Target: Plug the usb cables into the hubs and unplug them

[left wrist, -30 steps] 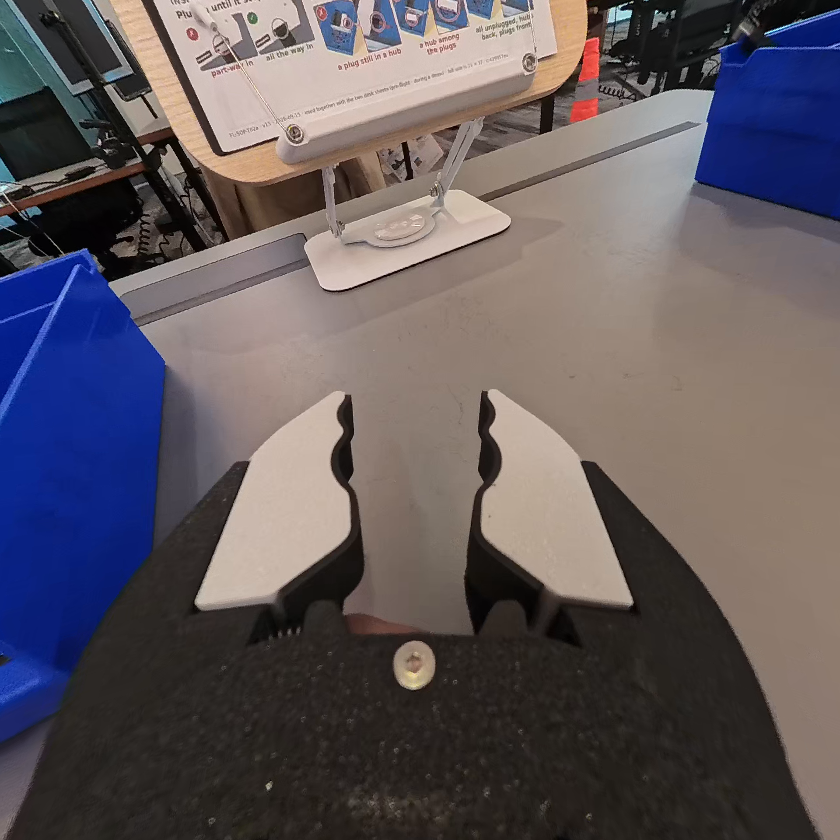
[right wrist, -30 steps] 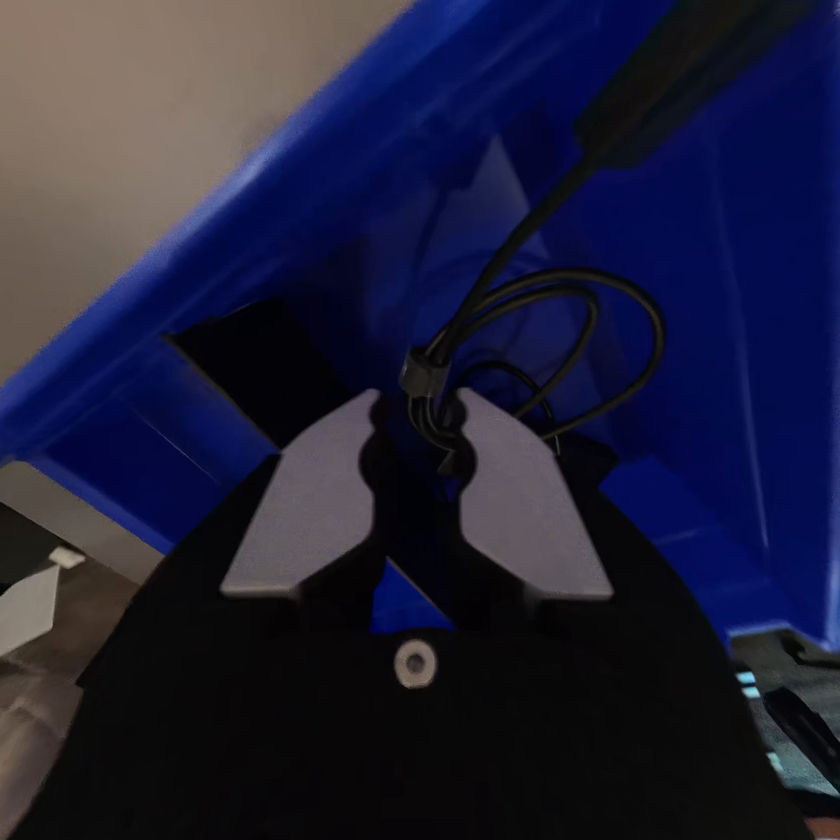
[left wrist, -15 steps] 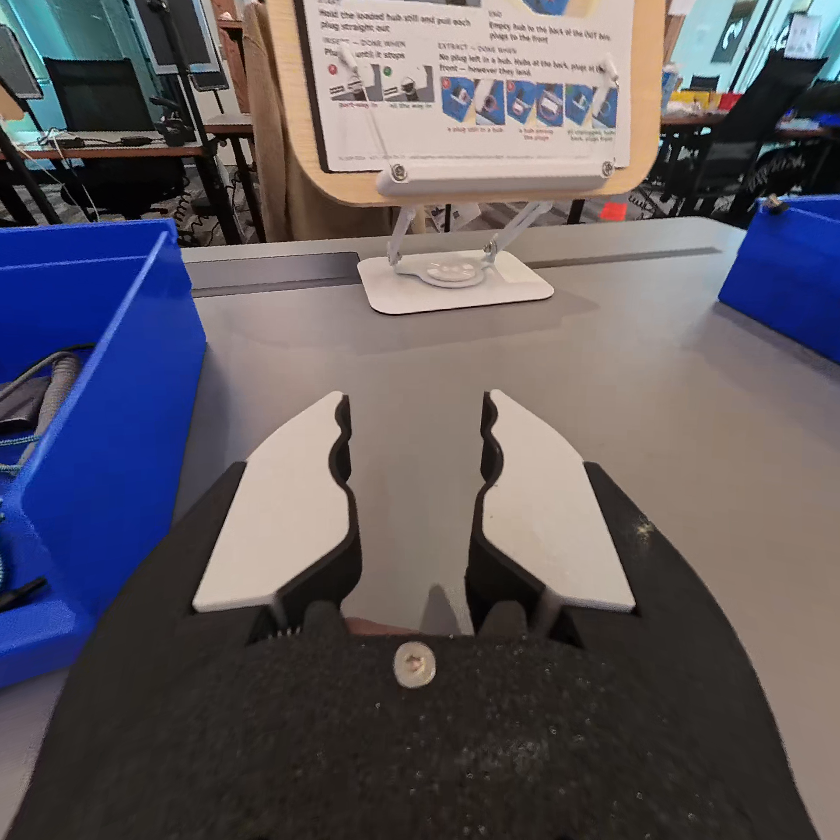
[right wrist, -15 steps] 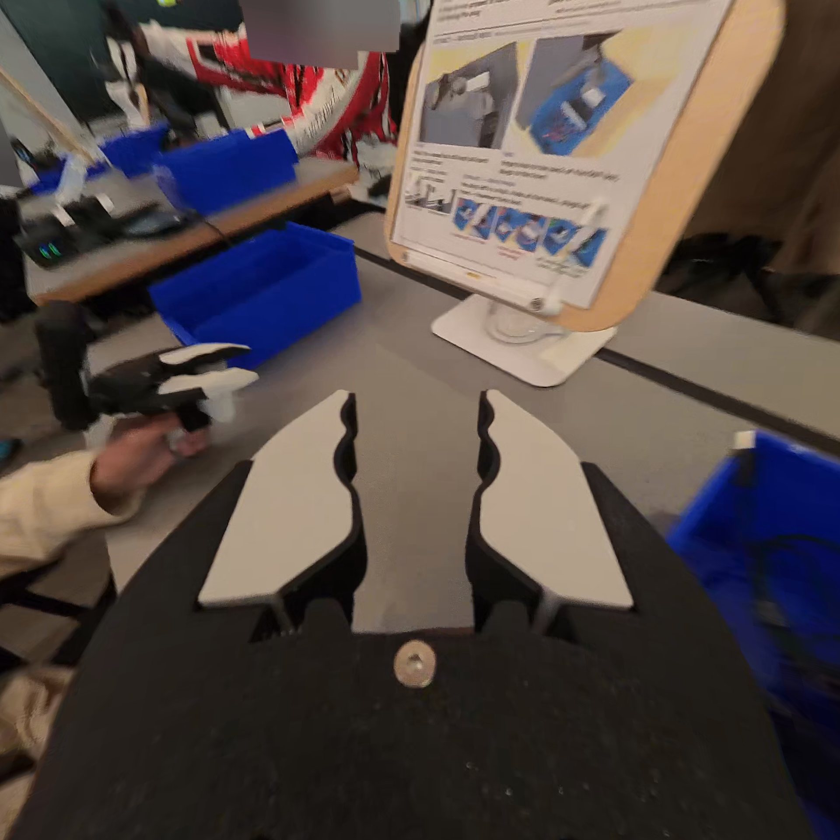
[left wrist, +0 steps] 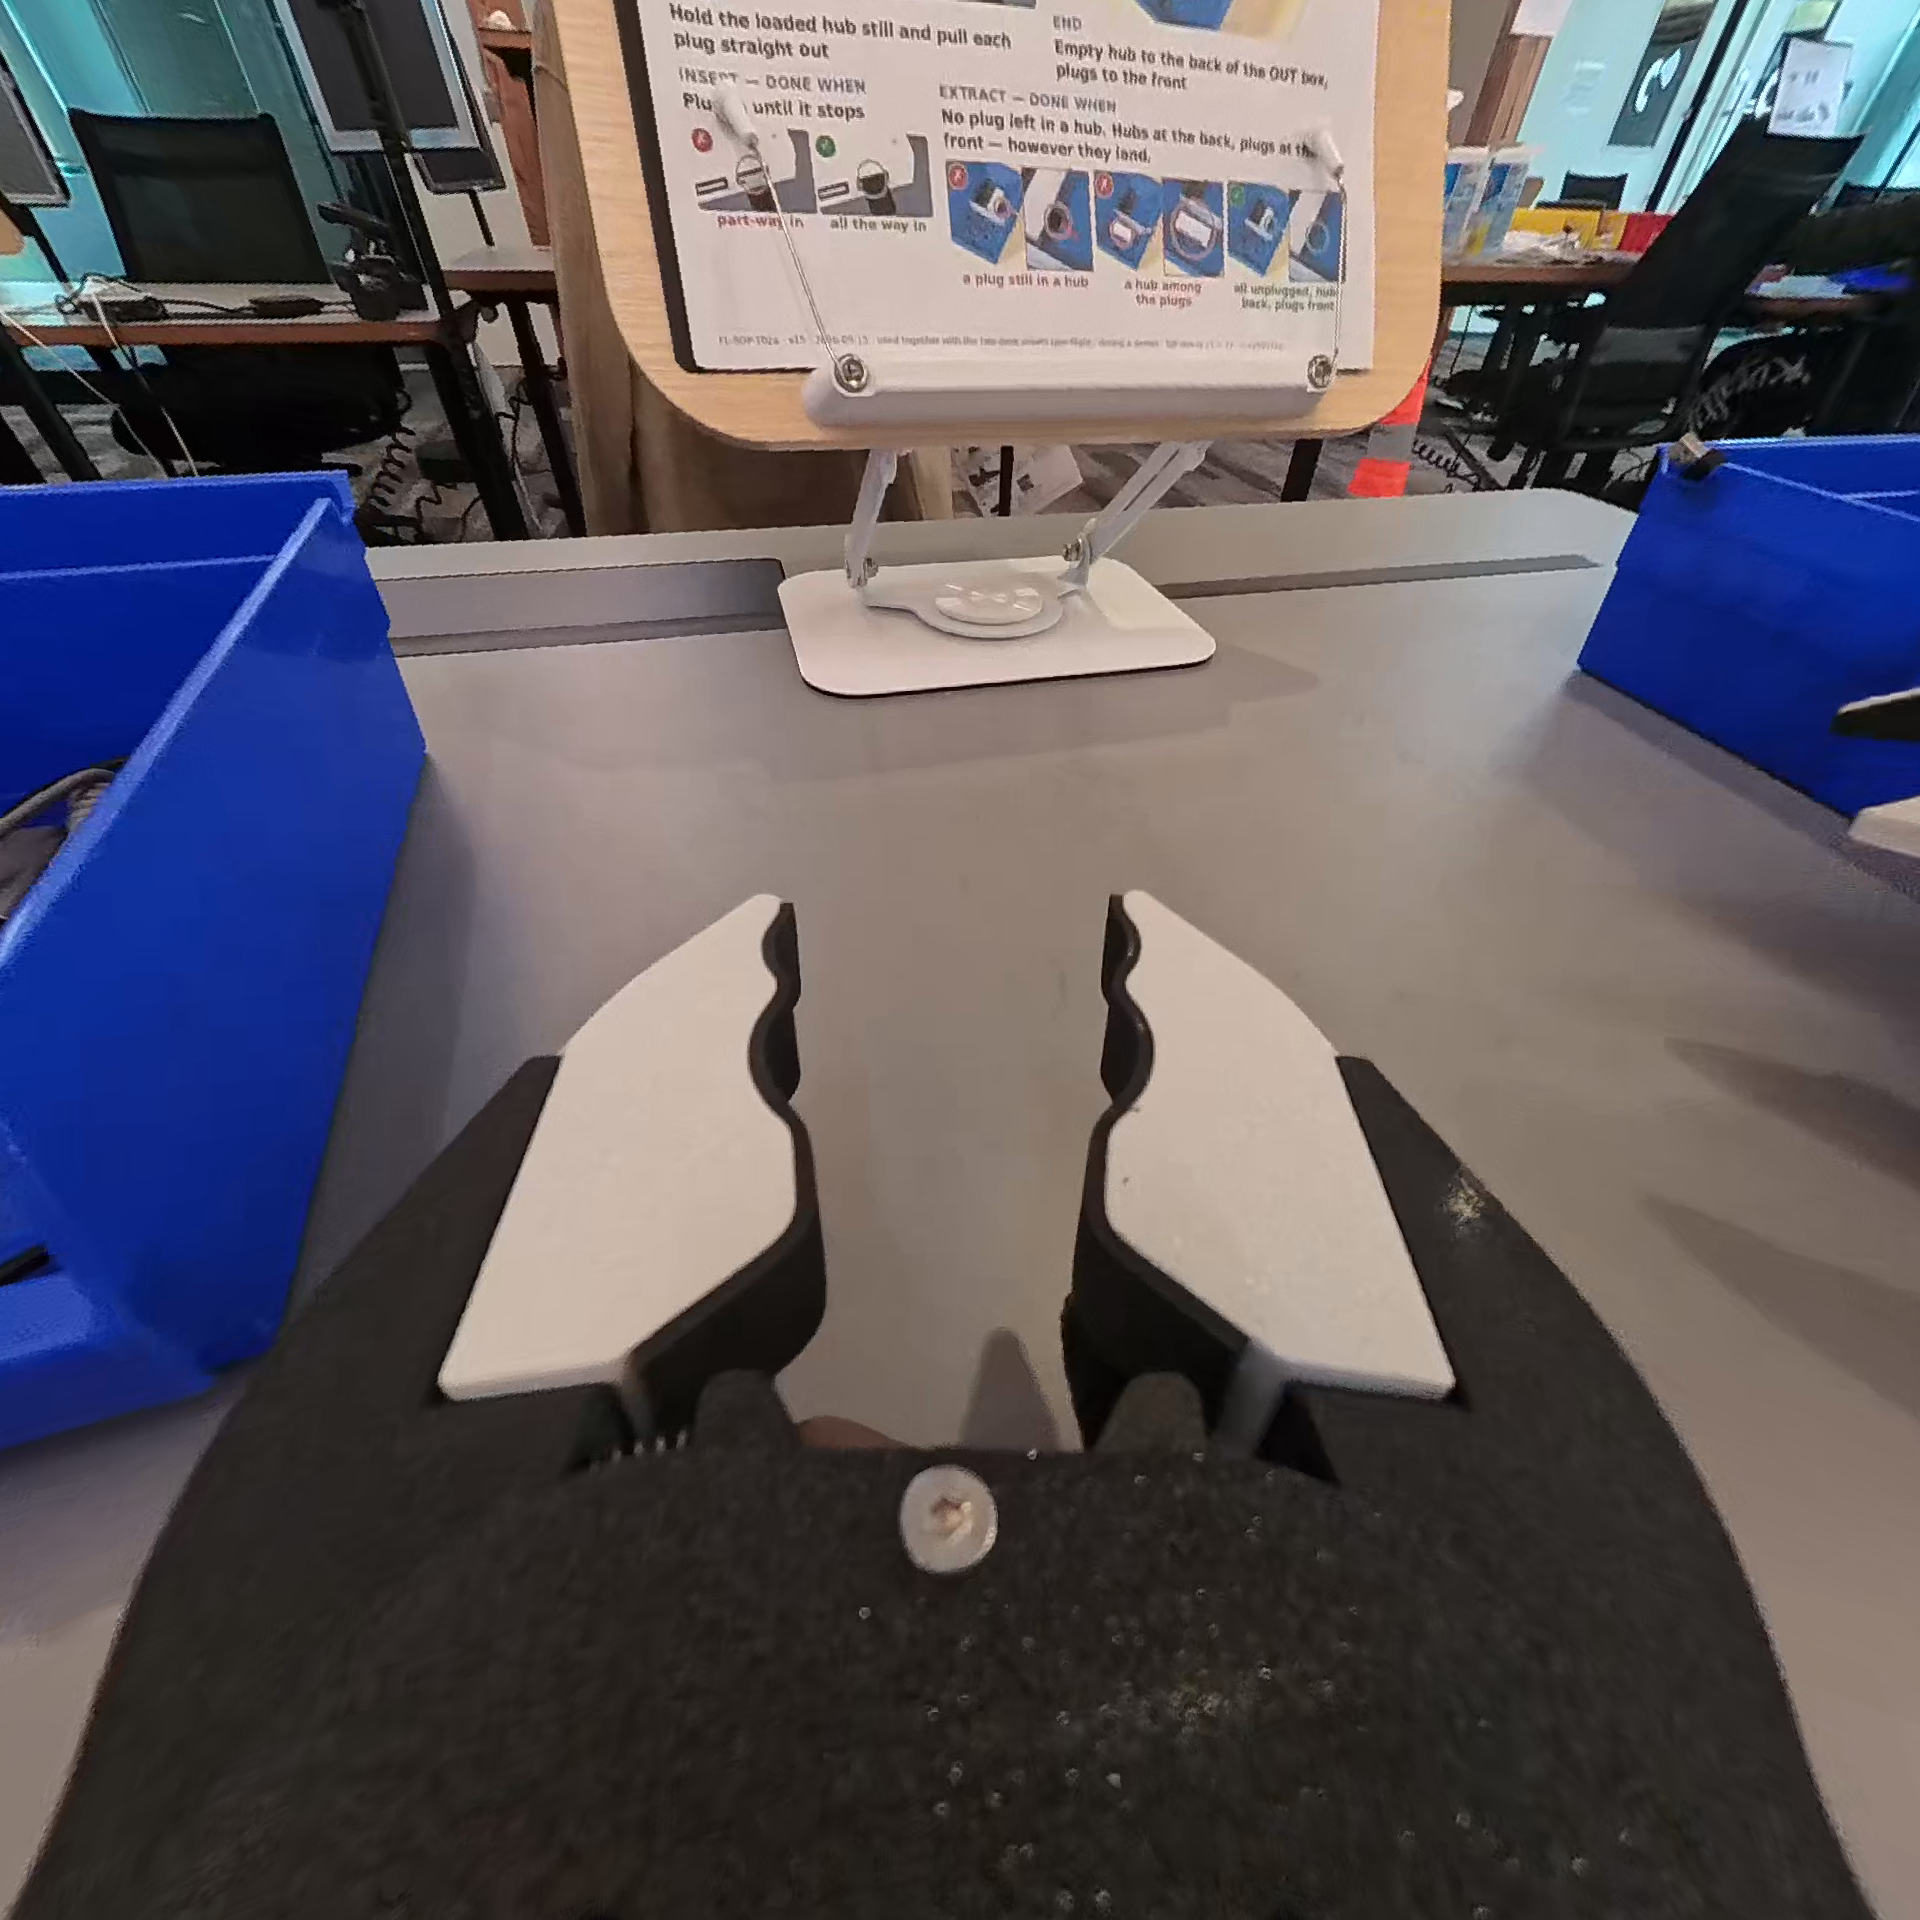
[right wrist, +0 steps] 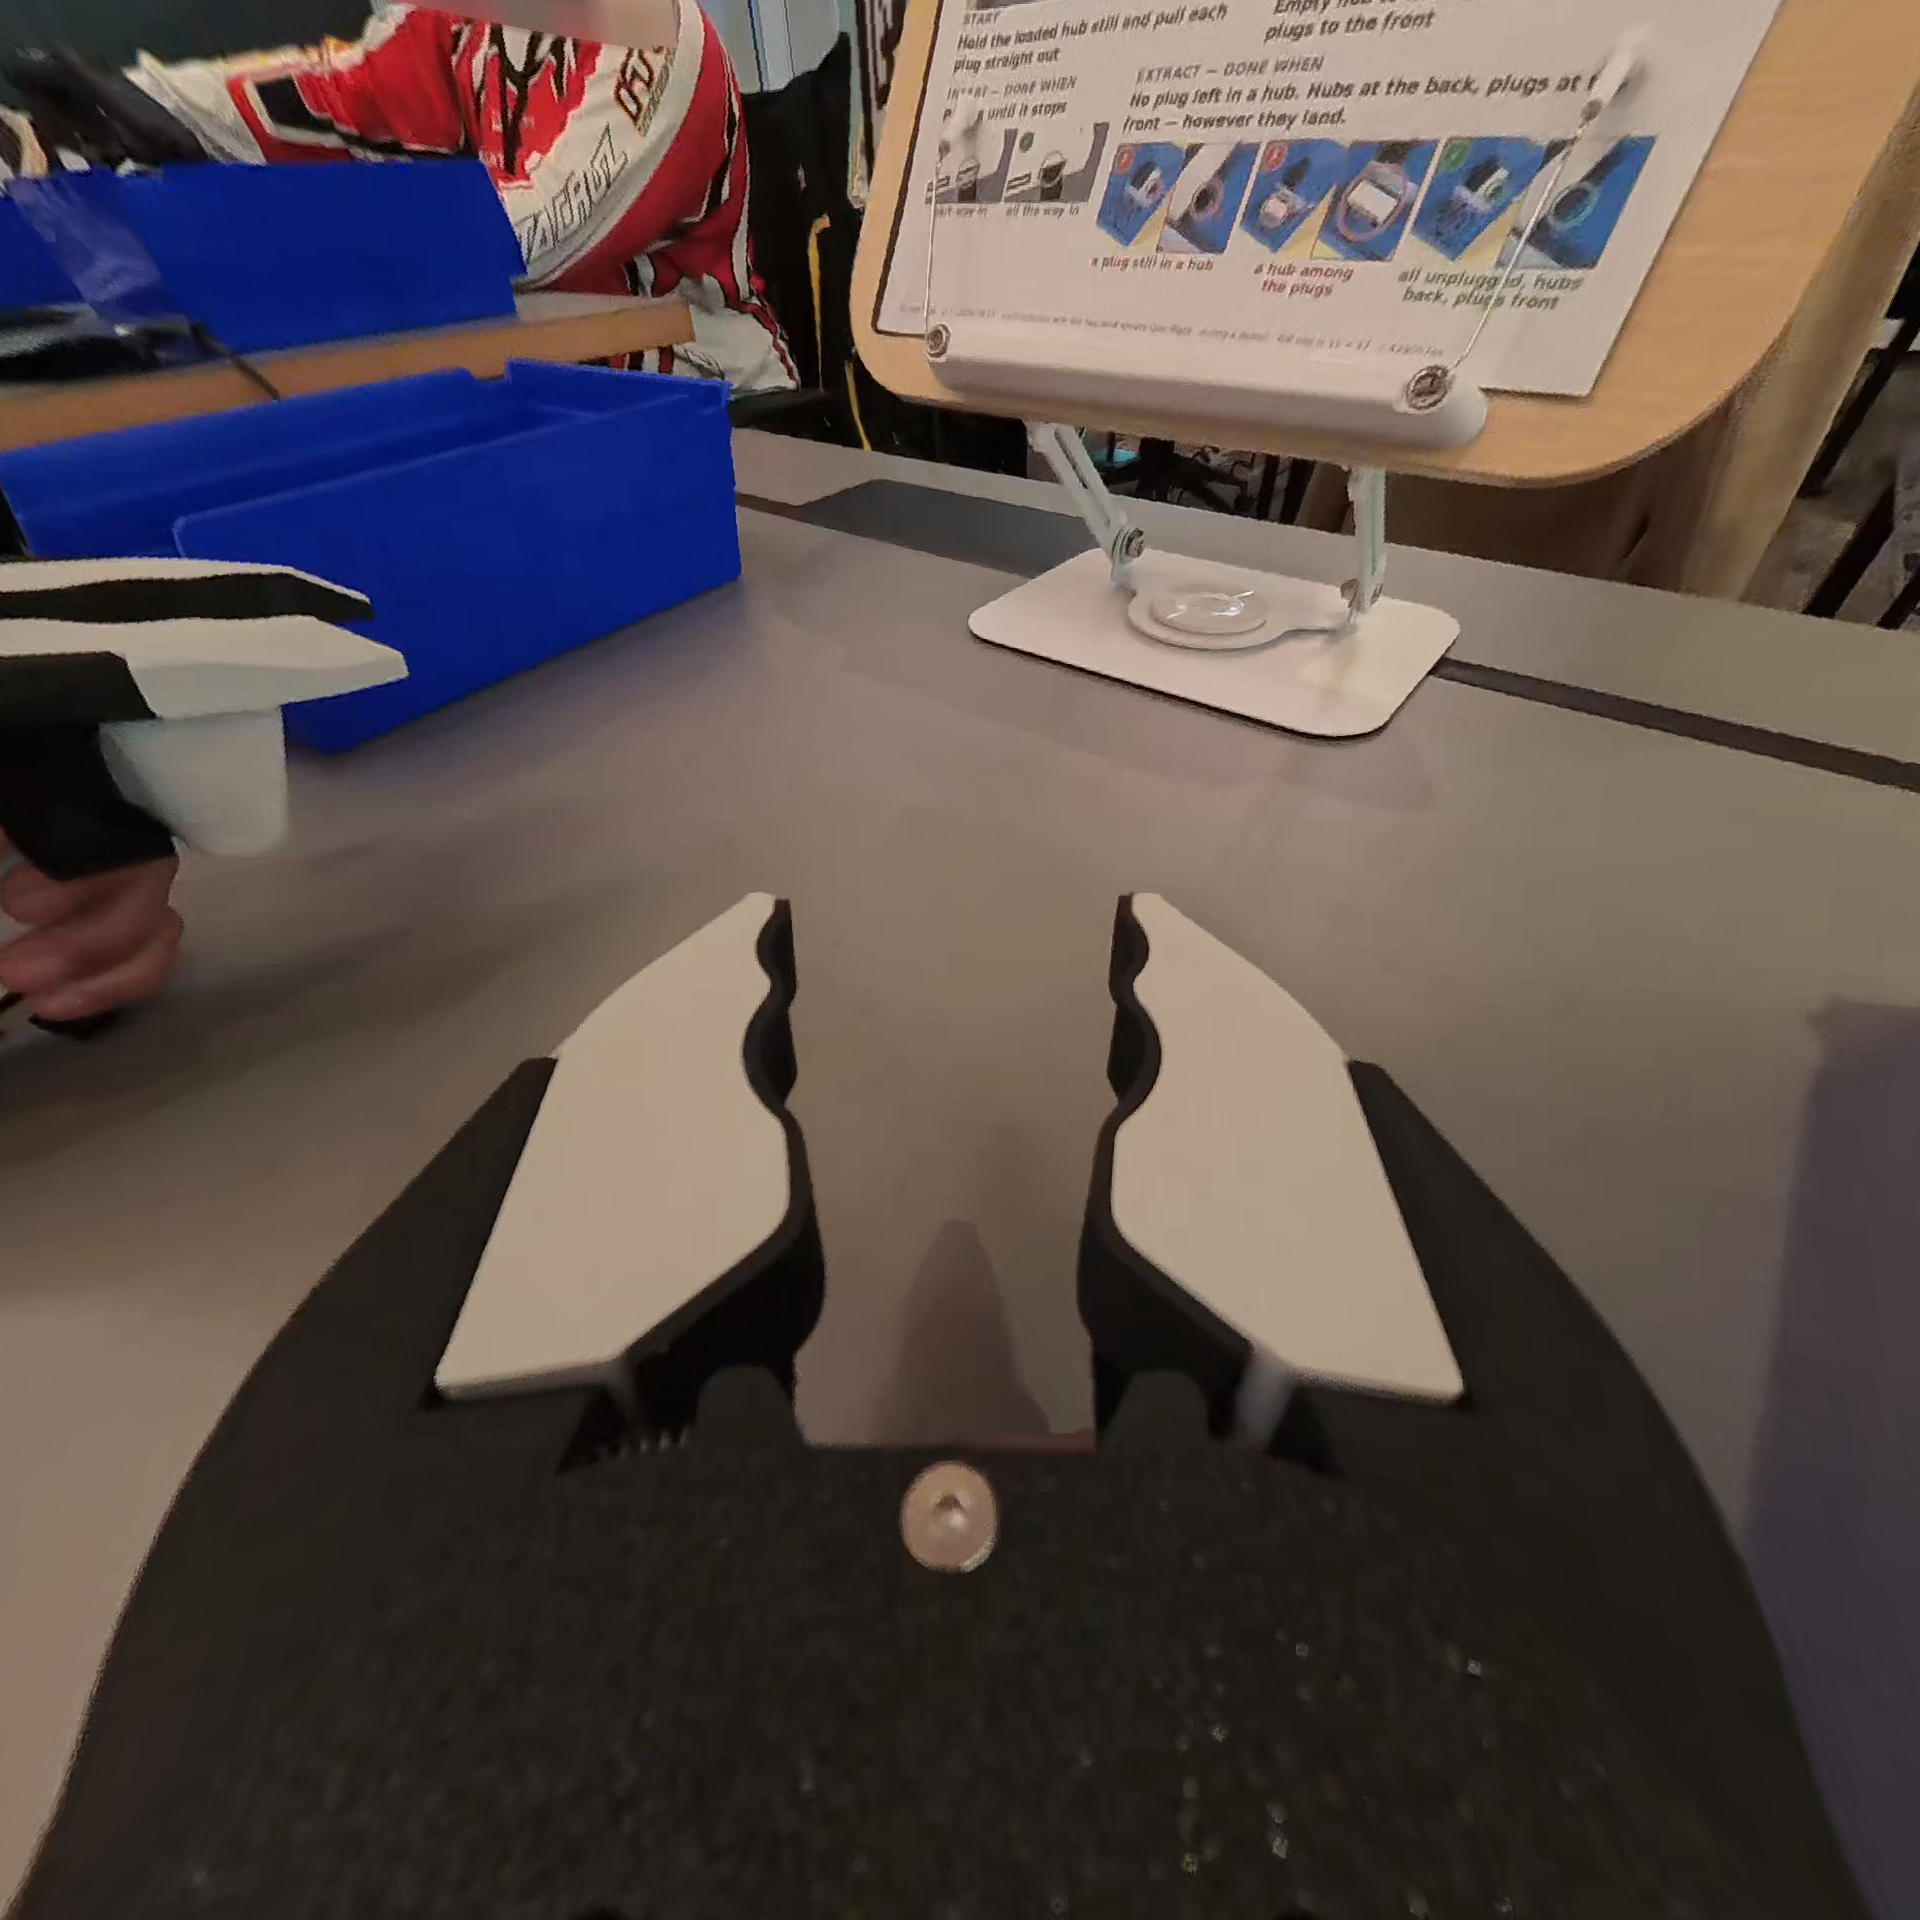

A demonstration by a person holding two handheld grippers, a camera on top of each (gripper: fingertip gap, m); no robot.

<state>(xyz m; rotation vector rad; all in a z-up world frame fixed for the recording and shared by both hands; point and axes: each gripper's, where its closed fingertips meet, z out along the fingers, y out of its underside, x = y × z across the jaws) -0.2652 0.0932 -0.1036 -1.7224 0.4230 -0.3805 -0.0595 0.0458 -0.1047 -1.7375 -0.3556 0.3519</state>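
Observation:
My left gripper (left wrist: 948,914) is open and empty, low over the bare grey table (left wrist: 987,810). My right gripper (right wrist: 951,914) is also open and empty over the same table. A blue bin (left wrist: 197,935) stands at the left, with a grey cable (left wrist: 47,805) just showing inside it. Another blue bin (left wrist: 1766,603) stands at the right. No hub or plug shows in either view. The left gripper also shows from the side in the right wrist view (right wrist: 353,634), held by a hand (right wrist: 83,935). The right gripper's fingertips (left wrist: 1881,717) show at the left wrist view's right edge.
A wooden board with an instruction sheet (left wrist: 1018,208) stands on a white stand (left wrist: 997,623) at the table's far middle. The left bin also shows in the right wrist view (right wrist: 468,540). Beyond the table are desks, chairs and a person in a red and white top (right wrist: 582,177).
My right gripper came out of the right bin, let go of the black cable bundle, opened and swung over the table. My left gripper levelled and turned slightly, staying open.

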